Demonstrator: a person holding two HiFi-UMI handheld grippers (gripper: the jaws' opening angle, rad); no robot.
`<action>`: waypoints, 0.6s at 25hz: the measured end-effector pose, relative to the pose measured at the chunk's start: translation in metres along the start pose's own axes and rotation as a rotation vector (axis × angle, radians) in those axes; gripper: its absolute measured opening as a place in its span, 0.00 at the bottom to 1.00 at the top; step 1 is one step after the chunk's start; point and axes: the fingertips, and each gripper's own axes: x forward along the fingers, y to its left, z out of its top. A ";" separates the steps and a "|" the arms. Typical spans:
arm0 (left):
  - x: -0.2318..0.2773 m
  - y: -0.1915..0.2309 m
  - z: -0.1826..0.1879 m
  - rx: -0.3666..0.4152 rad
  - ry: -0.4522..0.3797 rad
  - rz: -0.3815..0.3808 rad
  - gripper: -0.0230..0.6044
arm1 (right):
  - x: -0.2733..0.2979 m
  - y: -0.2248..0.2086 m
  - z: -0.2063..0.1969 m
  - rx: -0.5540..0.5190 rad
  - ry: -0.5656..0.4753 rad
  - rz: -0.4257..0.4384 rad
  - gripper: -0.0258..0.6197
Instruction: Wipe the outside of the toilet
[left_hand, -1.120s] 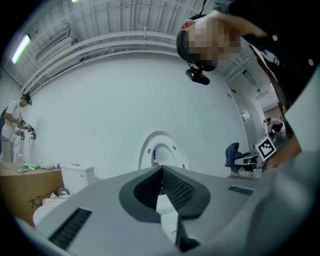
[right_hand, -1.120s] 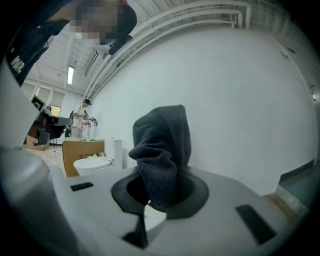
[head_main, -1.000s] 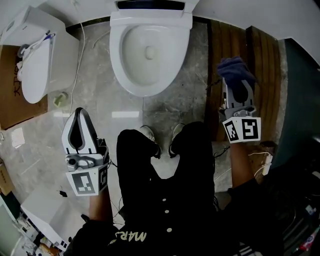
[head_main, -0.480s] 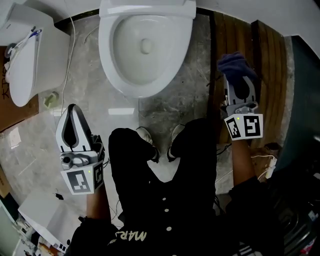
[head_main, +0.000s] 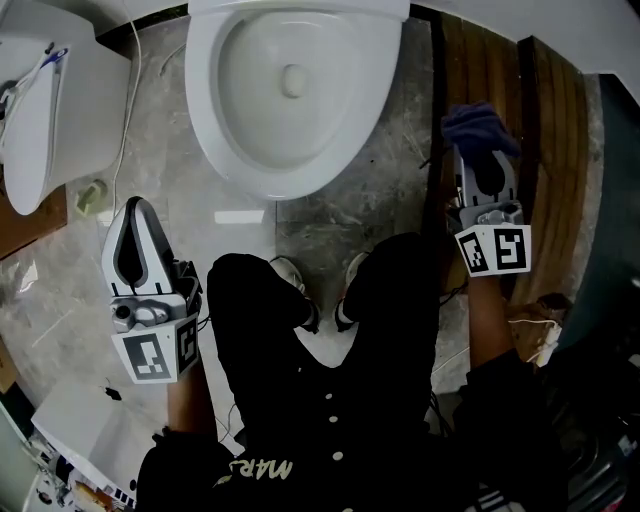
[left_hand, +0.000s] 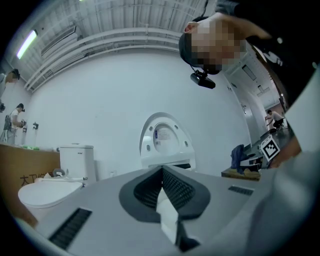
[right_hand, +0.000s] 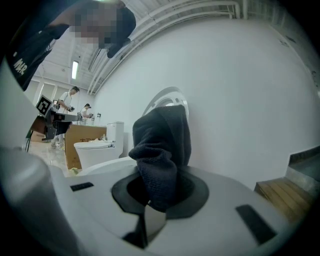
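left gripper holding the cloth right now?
No, the left gripper has its jaws closed together with nothing between them, while the dark cloth is clamped in the right gripper.

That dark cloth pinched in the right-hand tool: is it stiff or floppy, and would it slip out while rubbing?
Probably floppy: the dark cloth bunches in soft folds where the right gripper is shut on it. Likely light, since one pinch holds the whole wad out past the jaws. Its nubby weave should grip rather than slide.
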 end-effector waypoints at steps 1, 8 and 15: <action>0.001 0.002 -0.004 -0.005 -0.004 0.001 0.05 | 0.002 0.000 -0.005 -0.001 -0.001 0.001 0.11; 0.010 0.013 -0.036 0.018 -0.010 0.009 0.05 | 0.015 0.000 -0.041 0.007 -0.005 0.007 0.11; 0.019 0.016 -0.065 -0.023 -0.029 0.036 0.05 | 0.026 0.001 -0.078 0.030 -0.015 0.026 0.11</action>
